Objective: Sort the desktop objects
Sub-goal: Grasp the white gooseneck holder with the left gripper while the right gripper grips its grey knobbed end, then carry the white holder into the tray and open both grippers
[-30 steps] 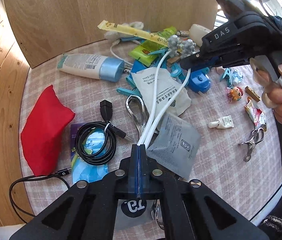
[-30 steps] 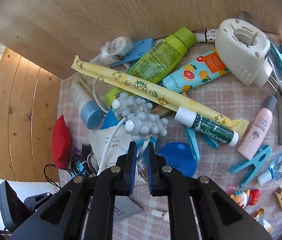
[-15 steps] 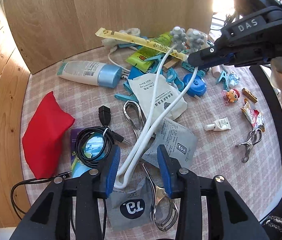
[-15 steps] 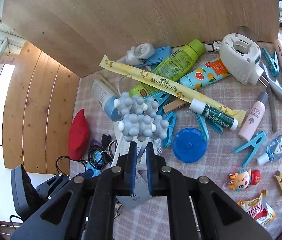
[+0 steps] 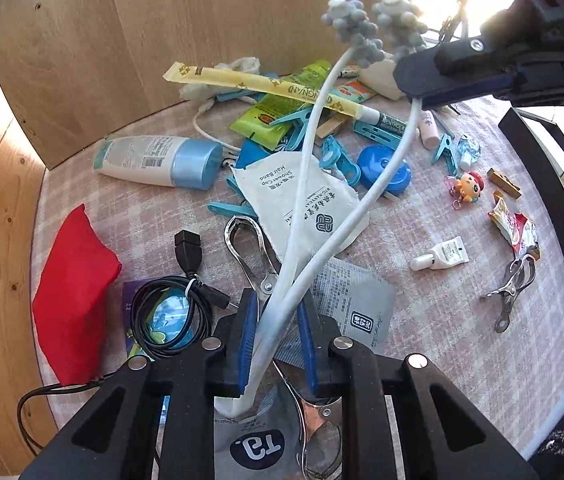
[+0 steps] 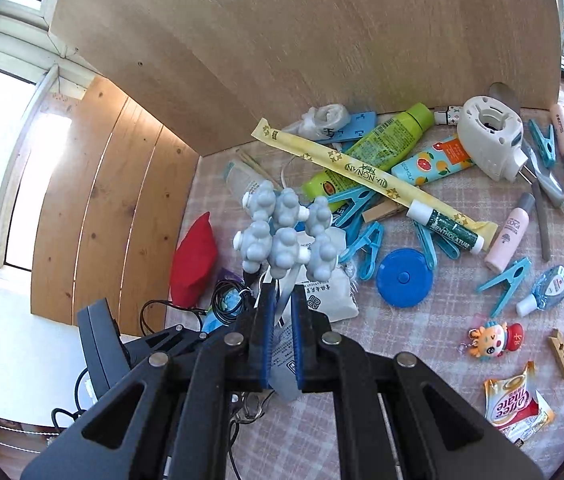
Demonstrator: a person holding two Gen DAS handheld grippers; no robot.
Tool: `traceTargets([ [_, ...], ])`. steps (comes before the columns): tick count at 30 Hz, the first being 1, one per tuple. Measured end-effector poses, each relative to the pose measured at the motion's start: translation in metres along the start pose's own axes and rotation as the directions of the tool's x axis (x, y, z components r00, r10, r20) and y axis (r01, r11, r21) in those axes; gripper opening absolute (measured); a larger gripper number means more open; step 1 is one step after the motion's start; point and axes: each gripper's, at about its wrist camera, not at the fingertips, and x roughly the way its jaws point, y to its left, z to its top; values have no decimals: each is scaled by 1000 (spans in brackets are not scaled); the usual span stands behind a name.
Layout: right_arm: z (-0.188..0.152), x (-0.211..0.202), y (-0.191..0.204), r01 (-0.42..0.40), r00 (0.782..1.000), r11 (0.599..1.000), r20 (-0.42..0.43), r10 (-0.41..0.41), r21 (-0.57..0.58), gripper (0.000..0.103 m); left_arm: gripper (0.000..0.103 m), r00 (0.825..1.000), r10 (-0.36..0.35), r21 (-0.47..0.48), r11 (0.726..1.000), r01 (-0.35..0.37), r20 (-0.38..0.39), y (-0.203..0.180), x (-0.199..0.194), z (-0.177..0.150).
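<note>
A white U-shaped massager (image 5: 309, 184) with grey knobbly roller heads (image 6: 285, 236) stands tilted up off the pink checked tablecloth (image 5: 421, 320). My right gripper (image 6: 282, 312) is shut on one white arm just below the heads; in the left wrist view it (image 5: 421, 92) reaches in from the upper right. My left gripper (image 5: 278, 340) straddles the massager's lower arms near the bend, its jaws closing. The arms lean on the left pad (image 5: 246, 344), and a gap shows at the right pad.
Clutter covers the cloth: a red pouch (image 5: 74, 292), a coiled black cable (image 5: 170, 316), a lotion tube (image 5: 154, 160), grey packets (image 5: 353, 304), metal clips (image 5: 250, 248), blue pegs and a blue tape measure (image 6: 403, 278). A wooden board (image 6: 301, 40) closes the back.
The right gripper has lifted the massager's heads higher. The left jaws, shut on its bend a second ago, sprang wide and have narrowed again around the arms.
</note>
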Motion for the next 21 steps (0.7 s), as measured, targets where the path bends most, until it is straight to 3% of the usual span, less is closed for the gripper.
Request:
traceTargets([
  [3, -3, -16, 0, -18, 1000, 1000, 22, 18, -3, 8, 17, 999, 37, 53, 998, -39, 35, -17, -16, 0],
  [12, -29, -90, -34, -47, 993, 998, 109, 42, 41, 9, 14, 996, 3, 133, 991, -15, 87, -84, -59, 6],
  [21, -67, -179, -118, -46, 983, 989, 183, 20, 139, 9, 10, 990, -94, 274, 960, 61, 109, -216, -85, 14],
])
